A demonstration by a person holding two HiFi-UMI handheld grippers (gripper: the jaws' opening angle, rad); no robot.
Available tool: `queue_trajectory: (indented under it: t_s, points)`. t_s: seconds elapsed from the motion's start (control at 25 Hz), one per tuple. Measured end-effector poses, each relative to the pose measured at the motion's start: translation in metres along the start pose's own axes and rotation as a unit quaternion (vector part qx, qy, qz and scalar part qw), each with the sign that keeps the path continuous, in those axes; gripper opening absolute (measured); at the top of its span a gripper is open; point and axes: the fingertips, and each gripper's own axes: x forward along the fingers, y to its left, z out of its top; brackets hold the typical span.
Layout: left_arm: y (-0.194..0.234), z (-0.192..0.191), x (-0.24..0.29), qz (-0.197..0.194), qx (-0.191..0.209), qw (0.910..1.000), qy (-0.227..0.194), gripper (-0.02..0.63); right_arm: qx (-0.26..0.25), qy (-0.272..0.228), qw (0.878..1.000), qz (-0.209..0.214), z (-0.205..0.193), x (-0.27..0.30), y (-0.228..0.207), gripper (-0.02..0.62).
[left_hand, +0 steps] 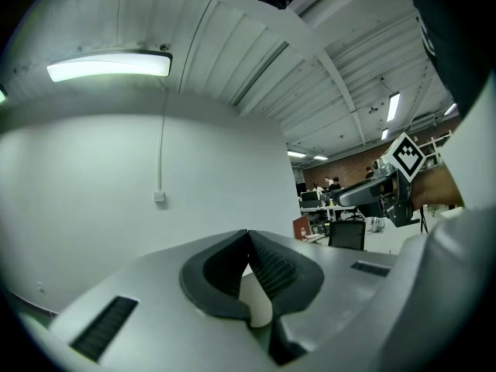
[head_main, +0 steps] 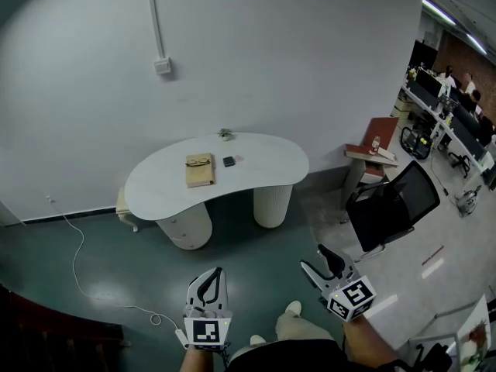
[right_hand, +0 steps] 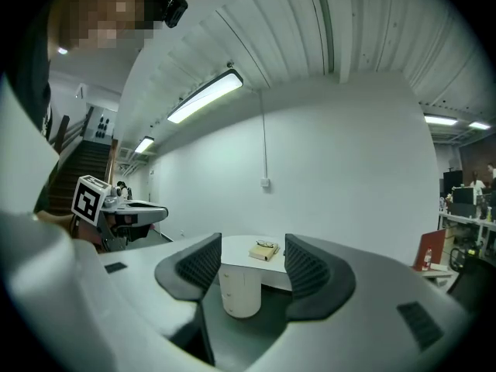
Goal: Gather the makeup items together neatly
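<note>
A small dark square makeup item (head_main: 229, 161) is lying near the middle of the white kidney-shaped worktop (head_main: 155, 188), just beside a tan notebook (head_main: 199, 173) bearing spectacles (right_hand: 266, 245) — a small greenish item (head_main: 225, 134) is sitting at the far edge. Well apart from it, the left gripper (head_main: 211, 273) is holding its jaws together, empty; the right gripper (head_main: 319, 260) is holding its jaws wide, empty.

Left hand-held gripper (head_main: 211, 279) and right hand-held gripper (head_main: 313, 258), grey shells, dark ribbed pads (right_hand: 307, 270), black-and-white marker cubes (head_main: 353, 297), dark top (head_main: 291, 357), pale trousers (head_main: 304, 328), white shoes (head_main: 293, 308)
</note>
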Motion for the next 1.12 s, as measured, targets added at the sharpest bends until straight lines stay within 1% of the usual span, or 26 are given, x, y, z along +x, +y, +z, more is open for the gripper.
queue_trajectory:
  t_s: [0.12, 0.2, 0.36, 0.48, 0.56, 0.64, 0.68, 0.76, 0.84, 1.0, 1.12]
  points:
    - [-0.004, -0.004, 0.014, -0.018, -0.015, 0.9997, -0.003, 0.021, -0.007, -0.001, 1.0, -0.006, -0.002, 0.004, -0.016, 0.247]
    - [0.0, -0.007, 0.024, -0.006, -0.012, 0.9999, 0.0, 0.021, -0.017, 0.003, 1.0, -0.008, -0.005, 0.009, -0.029, 0.247]
    - [0.02, -0.015, 0.047, 0.028, 0.0, 0.9993, 0.025, 0.021, -0.022, 0.009, 1.0, -0.009, -0.007, 0.027, -0.054, 0.247]
    - [0.035, -0.009, 0.066, 0.046, 0.006, 0.9989, 0.013, 0.021, -0.024, 0.004, 1.0, -0.009, -0.002, 0.046, -0.072, 0.247]
    - [0.044, -0.017, 0.079, 0.052, 0.016, 0.998, 0.033, 0.021, -0.015, 0.005, 1.0, -0.01, -0.002, 0.061, -0.084, 0.247]
    - [0.053, -0.022, 0.092, 0.056, 0.023, 0.997, 0.048, 0.021, -0.013, 0.01, 1.0, -0.002, -0.003, 0.076, -0.092, 0.247]
    - [0.057, -0.02, 0.098, 0.06, 0.024, 0.9968, 0.047, 0.021, -0.013, 0.013, 1.0, 0.002, -0.003, 0.083, -0.096, 0.247]
    - [0.064, -0.014, 0.111, 0.068, 0.014, 0.9969, 0.035, 0.021, -0.015, 0.016, 1.0, 0.008, 0.001, 0.096, -0.103, 0.247]
    - [0.069, -0.013, 0.121, 0.073, 0.005, 0.9968, 0.033, 0.021, -0.018, 0.019, 1.0, 0.014, 0.005, 0.106, -0.109, 0.247]
    - [0.076, -0.015, 0.14, 0.073, 0.004, 0.9962, 0.047, 0.021, -0.021, 0.029, 0.999, 0.027, 0.007, 0.122, -0.119, 0.247]
    - [0.075, -0.004, 0.155, 0.07, 0.006, 0.9967, 0.041, 0.021, -0.017, 0.032, 0.999, 0.036, 0.01, 0.132, -0.133, 0.247]
